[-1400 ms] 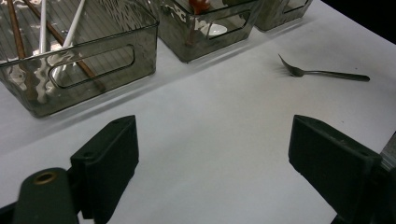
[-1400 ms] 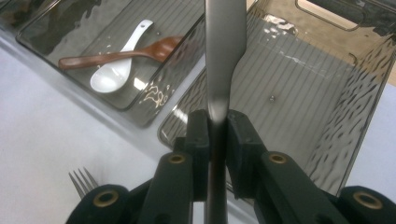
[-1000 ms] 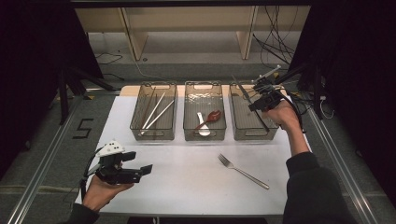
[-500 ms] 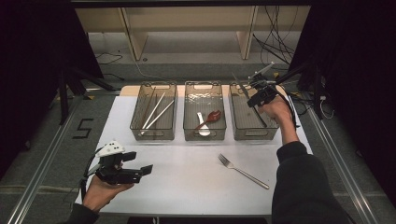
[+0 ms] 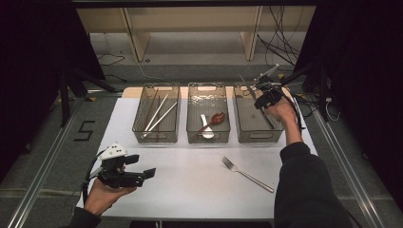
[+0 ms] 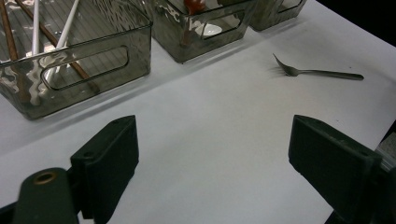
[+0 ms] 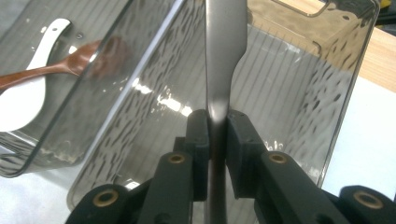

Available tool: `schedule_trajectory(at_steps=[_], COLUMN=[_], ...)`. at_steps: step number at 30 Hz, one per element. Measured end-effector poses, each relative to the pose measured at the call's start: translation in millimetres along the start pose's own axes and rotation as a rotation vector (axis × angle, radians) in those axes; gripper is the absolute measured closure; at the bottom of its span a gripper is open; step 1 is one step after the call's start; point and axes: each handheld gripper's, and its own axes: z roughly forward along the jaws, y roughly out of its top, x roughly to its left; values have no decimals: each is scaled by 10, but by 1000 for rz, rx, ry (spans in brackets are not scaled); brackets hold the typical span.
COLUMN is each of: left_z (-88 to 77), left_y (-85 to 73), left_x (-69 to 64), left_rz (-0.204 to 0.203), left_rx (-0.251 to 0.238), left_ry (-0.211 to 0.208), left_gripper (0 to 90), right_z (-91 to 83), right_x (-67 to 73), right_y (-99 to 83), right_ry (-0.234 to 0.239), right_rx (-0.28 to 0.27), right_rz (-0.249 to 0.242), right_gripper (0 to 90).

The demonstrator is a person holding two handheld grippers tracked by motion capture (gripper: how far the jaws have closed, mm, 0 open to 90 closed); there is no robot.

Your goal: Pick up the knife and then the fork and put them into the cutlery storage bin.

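Near the front left corner of the table, the left gripper rests in the person's hand with its jaws wide apart and nothing between them, pointing across the bare white surface. Toward the front right, a fork lies loose on the table, well apart from both grippers and not yet sorted.

Along the far edge stand three clear bins. The left bin holds chopsticks, the middle bin a white spoon and a brown spoon. Over the right bin, the right gripper is clamped on a table knife, whose blade reaches down inside the bin's walls.

The step in hand looks like placing the knife into the right bin. The next move probably calls for lowering it until it lies on the bin floor, then parting the jaws and lifting clear. The bin's rim and near wall are what could catch the knife or the jaws on the way out. The fork seems left to collect.
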Motion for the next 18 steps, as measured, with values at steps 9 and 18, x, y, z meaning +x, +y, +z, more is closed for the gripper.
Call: schedule_trajectory(at_steps=[9, 18], left_z=[0, -4], left_y=[-2, -2], left_x=[-2, -3], left_rz=[5, 7], left_rx=[4, 5], left_ry=[0, 4], left_gripper=[155, 155], right_z=[90, -96], right_x=[-45, -40], right_y=[-61, -138], right_ry=[-40, -2], right_rx=[18, -27], right_rz=[5, 19], right_gripper=[792, 588])
